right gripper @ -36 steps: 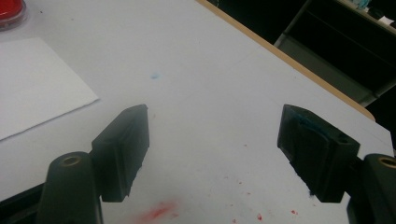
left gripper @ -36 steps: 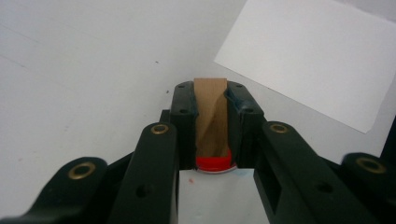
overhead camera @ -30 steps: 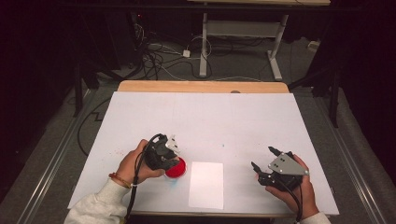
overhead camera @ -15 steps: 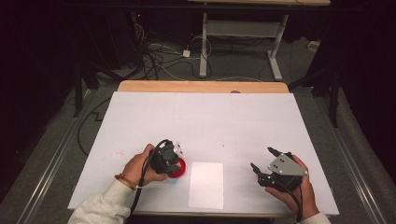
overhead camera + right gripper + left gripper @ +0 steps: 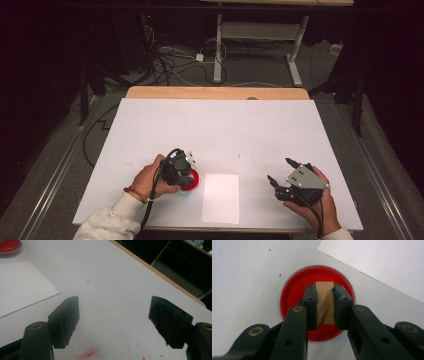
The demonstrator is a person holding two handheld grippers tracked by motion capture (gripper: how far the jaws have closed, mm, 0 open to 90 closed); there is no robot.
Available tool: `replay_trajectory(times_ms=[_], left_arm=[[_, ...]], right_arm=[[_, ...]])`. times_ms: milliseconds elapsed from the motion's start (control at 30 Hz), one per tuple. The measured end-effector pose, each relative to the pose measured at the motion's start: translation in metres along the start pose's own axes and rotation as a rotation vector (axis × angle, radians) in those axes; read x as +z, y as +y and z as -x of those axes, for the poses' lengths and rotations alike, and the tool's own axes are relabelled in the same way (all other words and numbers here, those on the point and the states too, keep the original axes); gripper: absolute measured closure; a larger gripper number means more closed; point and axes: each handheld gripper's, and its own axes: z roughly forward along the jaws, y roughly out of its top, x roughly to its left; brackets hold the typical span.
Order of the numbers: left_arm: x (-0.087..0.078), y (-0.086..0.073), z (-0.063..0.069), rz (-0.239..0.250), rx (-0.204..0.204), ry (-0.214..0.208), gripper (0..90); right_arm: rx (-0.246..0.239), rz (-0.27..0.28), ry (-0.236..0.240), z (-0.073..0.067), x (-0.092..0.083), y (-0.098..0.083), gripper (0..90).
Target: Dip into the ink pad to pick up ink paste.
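A: Left gripper [image 5: 324, 293], jaws narrow, clamped on a small pale wooden block [image 5: 325, 302]. Block sits over the round red ink pad in its clear shallow dish [image 5: 294, 295], near the desk's front edge, left of centre.

B: Touching the ink?

A: Can't tell; looks pressed down or just above. White paper sheet [image 5: 221, 197] lies just beside the dish, toward the right.

B: Right gripper [image 5: 113, 322]?

A: Jaws wide, holding nothing, low over the desk [image 5: 240, 125] near the front right corner.

B: Risks?

A: The dish is light and unpinned. If the block sticks to the pad, lifting may drag the dish along or tip it. A tilted grip would ink unevenly. Red specks already mark the desk; drips onto the sheet look likely.
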Motion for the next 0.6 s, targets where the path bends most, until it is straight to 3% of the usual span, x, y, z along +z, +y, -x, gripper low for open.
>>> replay_trajectory(times_ms=[233, 433, 600], left_arm=[[0.0004, -0.0008, 0.0021, 0.002, 0.000, 0.012, 73.7], [0.0006, -0.0018, -0.0024, 0.009, -0.018, -0.019, 73.7], [0.0010, -0.0011, -0.0018, 0.005, -0.015, -0.015, 73.7]], right_arm=[[0.012, 0.008, -0.009, 0.0008, -0.0002, 0.0004, 24.8], [0.006, 0.009, -0.010, 0.0000, -0.0006, 0.0003, 24.7], [0.007, 0.009, -0.008, -0.0004, -0.0005, 0.0010, 24.8]])
